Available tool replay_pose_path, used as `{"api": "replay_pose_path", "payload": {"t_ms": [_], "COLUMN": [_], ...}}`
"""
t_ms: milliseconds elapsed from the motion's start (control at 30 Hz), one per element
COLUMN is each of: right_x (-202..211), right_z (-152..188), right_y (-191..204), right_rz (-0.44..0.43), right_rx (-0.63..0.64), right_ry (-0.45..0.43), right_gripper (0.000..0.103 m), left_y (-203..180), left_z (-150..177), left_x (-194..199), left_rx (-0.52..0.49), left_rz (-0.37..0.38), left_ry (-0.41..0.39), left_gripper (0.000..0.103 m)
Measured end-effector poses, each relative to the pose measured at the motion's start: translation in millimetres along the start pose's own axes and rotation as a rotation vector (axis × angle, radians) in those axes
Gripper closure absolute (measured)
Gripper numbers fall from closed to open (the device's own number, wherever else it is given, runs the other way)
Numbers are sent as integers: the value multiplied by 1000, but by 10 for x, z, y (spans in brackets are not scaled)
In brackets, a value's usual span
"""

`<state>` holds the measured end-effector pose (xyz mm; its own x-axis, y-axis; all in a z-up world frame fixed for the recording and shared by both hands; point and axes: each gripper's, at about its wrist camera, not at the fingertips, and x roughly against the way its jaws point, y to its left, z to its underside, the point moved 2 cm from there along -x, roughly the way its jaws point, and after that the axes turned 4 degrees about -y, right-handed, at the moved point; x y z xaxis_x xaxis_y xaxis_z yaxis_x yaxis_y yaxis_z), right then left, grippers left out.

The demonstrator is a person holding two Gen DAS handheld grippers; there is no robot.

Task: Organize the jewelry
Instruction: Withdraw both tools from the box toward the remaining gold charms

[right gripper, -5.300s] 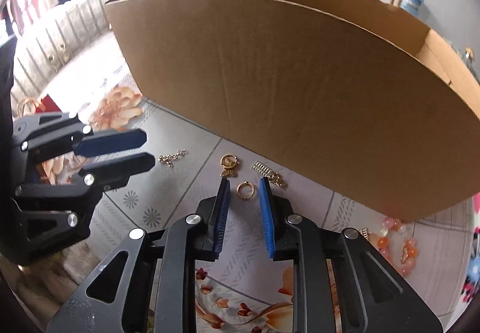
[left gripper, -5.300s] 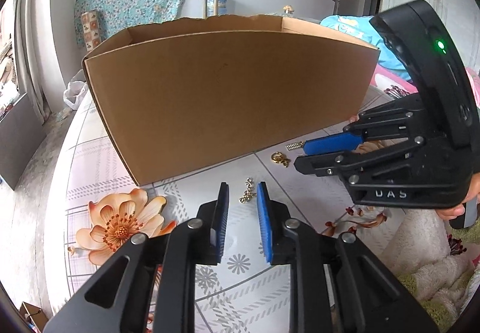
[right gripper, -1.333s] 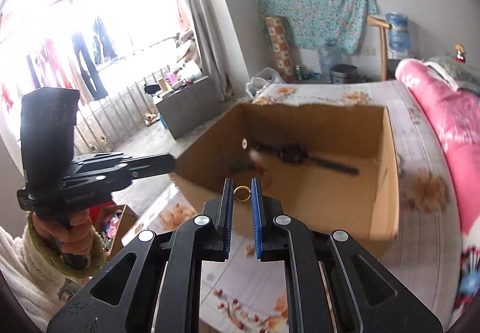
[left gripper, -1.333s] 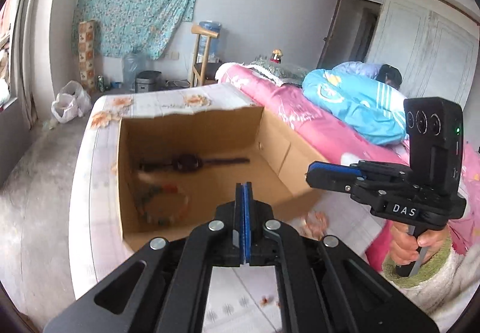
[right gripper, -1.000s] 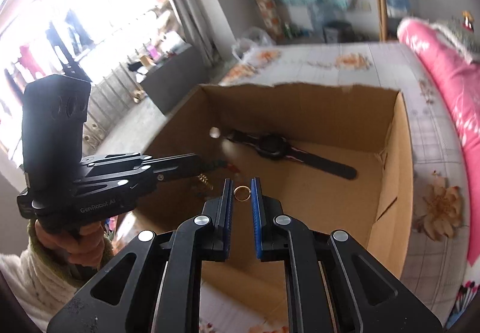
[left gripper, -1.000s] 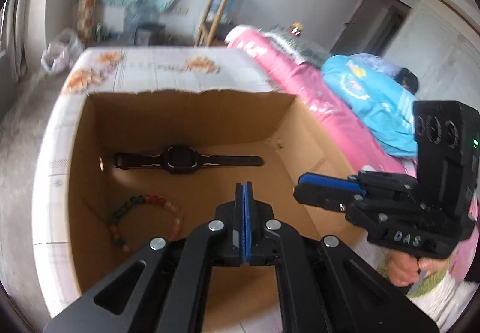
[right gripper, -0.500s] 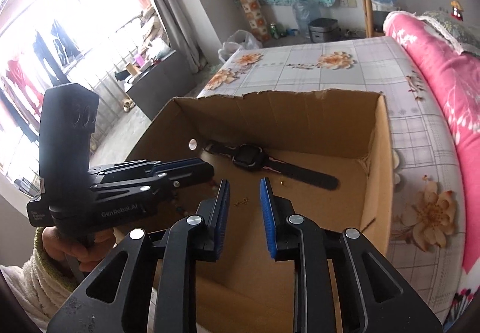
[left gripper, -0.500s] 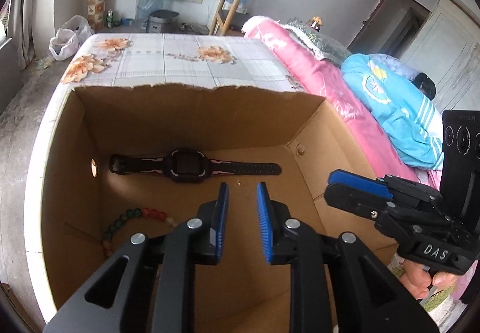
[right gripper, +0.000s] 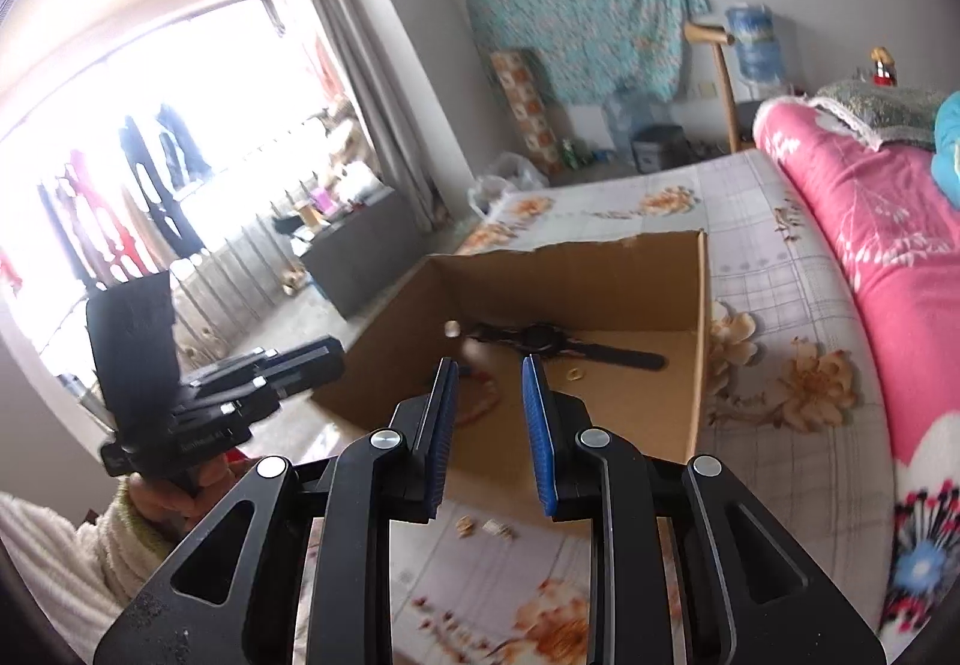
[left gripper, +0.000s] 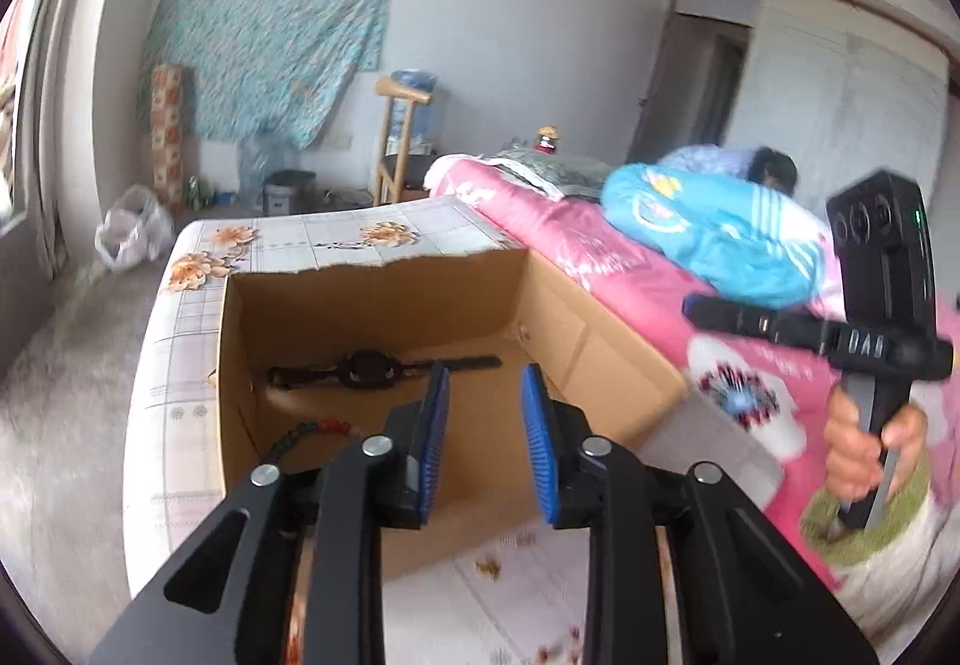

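Note:
An open cardboard box [left gripper: 600, 347] [right gripper: 696, 359] stands on the floral table. Inside lie a black watch [left gripper: 366, 365] [right gripper: 540, 338], a beaded bracelet [left gripper: 300, 434] and a small gold ring [right gripper: 574, 372]. My left gripper [left gripper: 485, 425] is open and empty, above the box's near wall. My right gripper [right gripper: 489, 413] is open and empty, raised near the box's front. Small gold jewelry pieces [right gripper: 486, 528] [left gripper: 487, 566] lie on the table in front of the box. The right gripper also shows at the right of the left wrist view [left gripper: 696, 308]; the left gripper also shows in the right wrist view [right gripper: 333, 356].
A pink bed [left gripper: 630, 269] [right gripper: 870, 221] with a blue bundle [left gripper: 708, 239] runs along the table's right side. A wooden chair [left gripper: 402, 137] and a water jug stand by the far wall. A window [right gripper: 150, 125] is on the left.
Both grippers opened over the box and released their pieces; the ring now lies on the box floor. Both grippers have since pulled back and up, away from the box.

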<state>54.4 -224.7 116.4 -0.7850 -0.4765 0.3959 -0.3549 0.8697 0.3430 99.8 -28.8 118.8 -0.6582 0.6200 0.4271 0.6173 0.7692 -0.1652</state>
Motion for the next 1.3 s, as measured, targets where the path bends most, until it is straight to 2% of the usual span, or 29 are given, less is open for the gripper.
{"api": "replay_pose_path", "payload": {"t_ms": [100,167,300,433,533,633,800,1000,1133,1300], "right_x": [125,125,-156,-413,-555,-645,-753,-752,-737,-706], "right_z": [265,437,832,1028,1076,1091,1131,1181,1169,1184], "right_y": [77,80,38,-4,-7,-1,-28,-34,-32,-30], "right_rz": [-27,-29,13,61,81,75,76,75,75,71], "right_rx": [-20,-54,-115,-125,-114,-113,-109,-114,-122,-132], "right_ry": [-25,-10,98,173,195,200,209,214,210,205], "right_gripper": [79,79,79,80,81,81,81,81,81,81], "left_y": [-108,-153,-168,-211,-230,-207,-187,-206,-175,-190], "left_z": [246,413,764,995,1091,1140,1120,1204,1198,1196], "left_x": [140,139,-79,-382,-607,-753,-945,-1030,-1033,-1038], "left_rx": [-13,-13,37,-30,-77,-62,-51,-81,-73,-84], "left_rz": [31,21,7,-70,-98,-81,-99,-124,-134,-131], "left_ry": [10,36,129,193,235,259,291,326,335,332], "left_gripper": [75,74,74,74,74,74,74,81,92,93]}}
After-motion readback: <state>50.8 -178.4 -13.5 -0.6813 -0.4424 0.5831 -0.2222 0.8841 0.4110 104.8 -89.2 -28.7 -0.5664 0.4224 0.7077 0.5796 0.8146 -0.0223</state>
